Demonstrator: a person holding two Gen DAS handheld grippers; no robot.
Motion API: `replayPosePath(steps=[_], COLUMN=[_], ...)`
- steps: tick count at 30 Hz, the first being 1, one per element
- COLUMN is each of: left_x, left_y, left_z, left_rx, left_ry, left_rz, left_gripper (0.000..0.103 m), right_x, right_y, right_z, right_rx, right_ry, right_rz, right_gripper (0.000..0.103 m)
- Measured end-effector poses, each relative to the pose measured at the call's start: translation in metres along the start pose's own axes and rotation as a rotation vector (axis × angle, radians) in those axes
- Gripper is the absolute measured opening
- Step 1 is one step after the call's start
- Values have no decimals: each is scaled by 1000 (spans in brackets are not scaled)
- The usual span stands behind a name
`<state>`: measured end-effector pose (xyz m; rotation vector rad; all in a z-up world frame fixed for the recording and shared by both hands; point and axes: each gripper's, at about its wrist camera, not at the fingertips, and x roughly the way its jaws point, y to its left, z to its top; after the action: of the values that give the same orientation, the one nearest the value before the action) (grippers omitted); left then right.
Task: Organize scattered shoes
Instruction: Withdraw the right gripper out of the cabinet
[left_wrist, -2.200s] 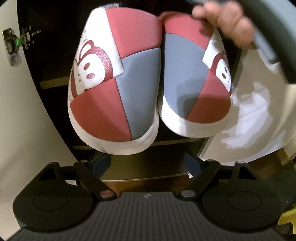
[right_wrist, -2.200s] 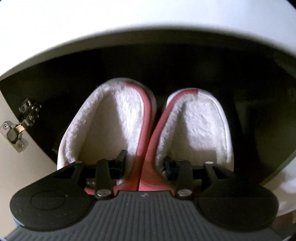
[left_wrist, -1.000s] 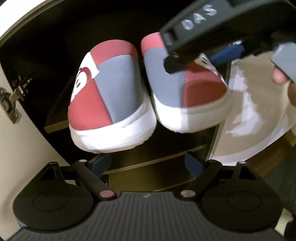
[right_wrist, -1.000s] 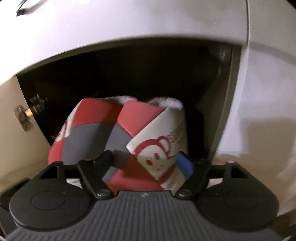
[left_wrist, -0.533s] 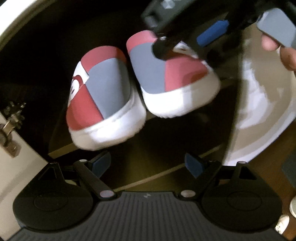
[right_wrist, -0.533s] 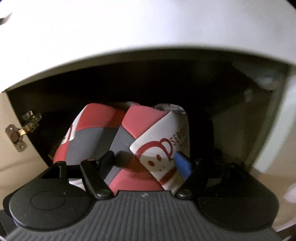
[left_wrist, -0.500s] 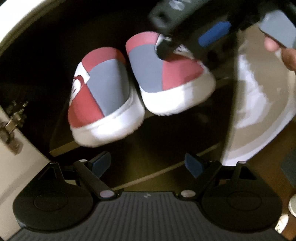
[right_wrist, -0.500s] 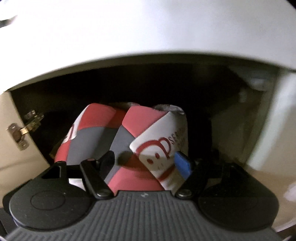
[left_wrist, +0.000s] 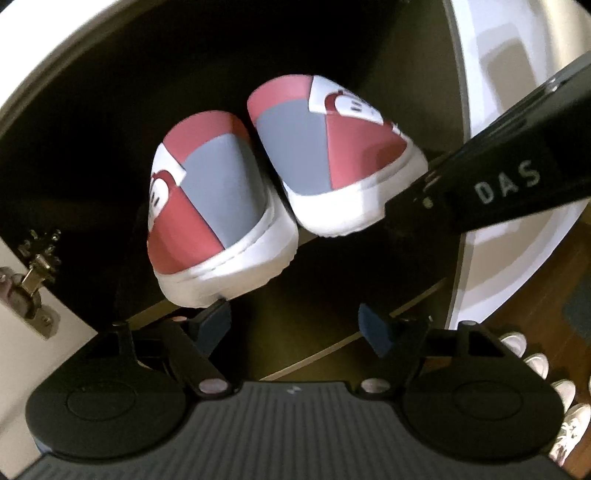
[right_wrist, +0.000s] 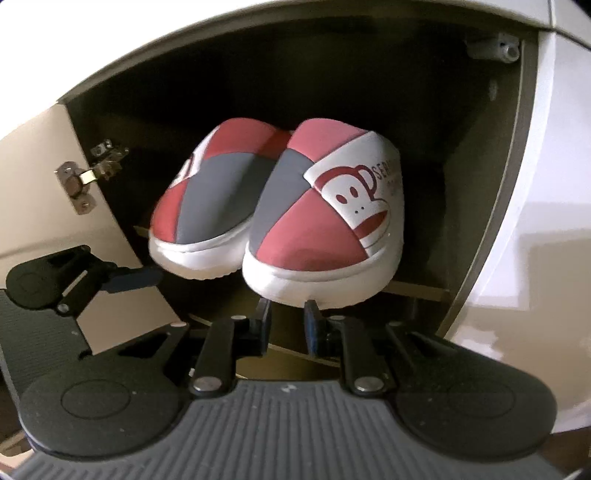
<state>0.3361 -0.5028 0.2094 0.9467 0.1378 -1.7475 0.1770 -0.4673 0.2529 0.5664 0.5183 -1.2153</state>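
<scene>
Slippers: two (right_wrist: 207, 206) (right_wrist: 321, 229), side by side on the cabinet shelf (right_wrist: 417, 291), toes outward.
Right tongs (right_wrist: 286, 319): nearly closed, empty, at 6 o'clock below the slippers.
Left tongs (left_wrist: 295, 321): jaws just narrowing, parted, empty.
White shoes: several (left_wrist: 535, 365), floor at 4 o'clock.

2 red, grey and white monkey-print slippers (right_wrist: 258, 214), side by side, toes outward, on dark cabinet shelf (right_wrist: 413, 291)

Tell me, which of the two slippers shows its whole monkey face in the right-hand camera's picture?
The slipper on the right, just above the shut right tongs. Its neighbour, the left slipper, shows only an edge of its white patch.
</scene>
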Motion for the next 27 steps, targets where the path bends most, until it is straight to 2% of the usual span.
replayPosePath(steps=[4,12,27], left_x=[2,17,29], left_y=[2,6,5], left_z=[4,14,6], left_rx=[0,4,0], left_ry=[2,-5,-3], left_rz=[-1,5,9], left_gripper=[77,77,78], right_x=[7,24,44], right_y=[0,0,13], right_z=[-3,12,11], right_rx=[4,3,-4], right_ry=[-10,-25,-38], right_rz=[-22,-48,-79], right_gripper=[15,15,15])
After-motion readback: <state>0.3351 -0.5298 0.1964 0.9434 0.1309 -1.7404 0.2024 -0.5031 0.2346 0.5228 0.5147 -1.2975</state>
